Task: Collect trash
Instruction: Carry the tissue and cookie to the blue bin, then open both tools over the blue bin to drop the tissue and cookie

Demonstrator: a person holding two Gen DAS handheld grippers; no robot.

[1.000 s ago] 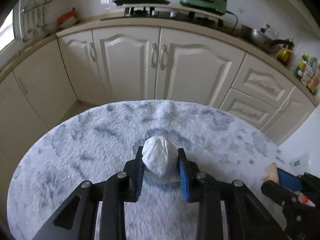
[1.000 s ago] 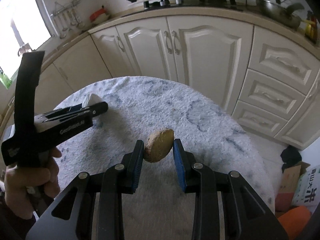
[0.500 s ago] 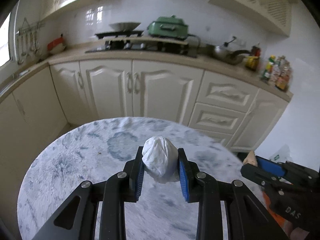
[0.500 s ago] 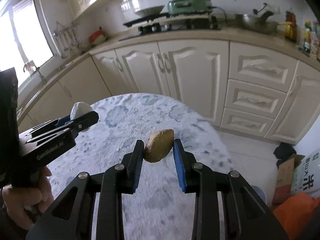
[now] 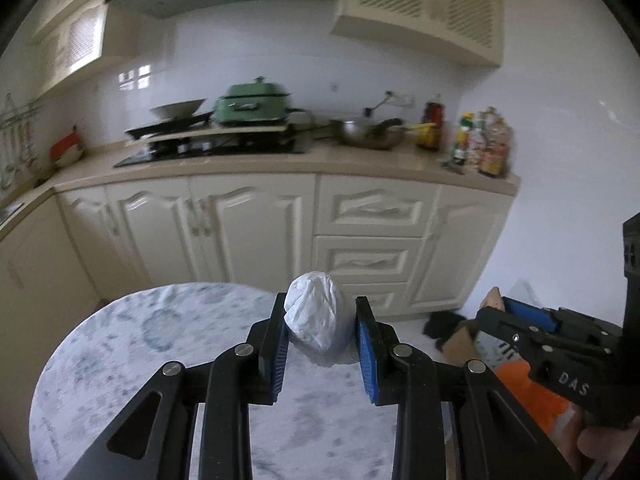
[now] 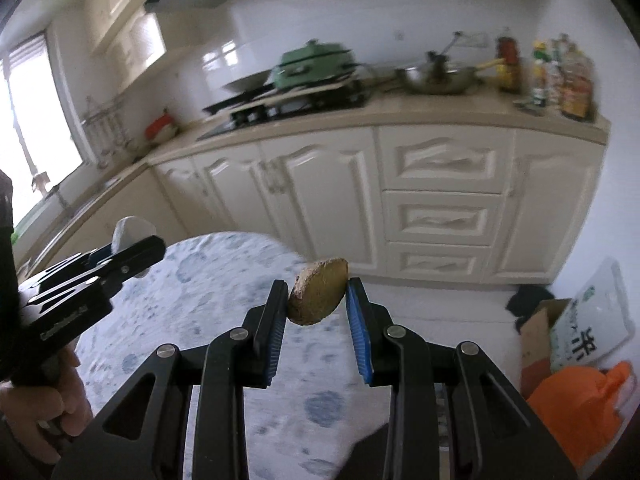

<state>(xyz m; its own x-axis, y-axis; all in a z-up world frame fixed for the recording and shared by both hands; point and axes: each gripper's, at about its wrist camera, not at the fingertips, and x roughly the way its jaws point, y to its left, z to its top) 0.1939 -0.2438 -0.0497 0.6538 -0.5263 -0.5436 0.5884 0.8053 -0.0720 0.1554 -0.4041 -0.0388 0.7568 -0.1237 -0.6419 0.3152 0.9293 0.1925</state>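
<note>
White crumpled paper wad (image 5: 316,318) sits pinched between the blue pads of the left claw (image 5: 320,334), jaws narrowed tight onto it, held in the air above the mottled round counter (image 5: 140,352). Over to the right, the right claw (image 6: 318,304) clamps a brown, rough-skinned lump (image 6: 318,297) the same way, off the surface, near the counter's edge. Far right on the floor: an orange bag (image 6: 580,412) beside a cardboard box (image 6: 540,332).
</note>
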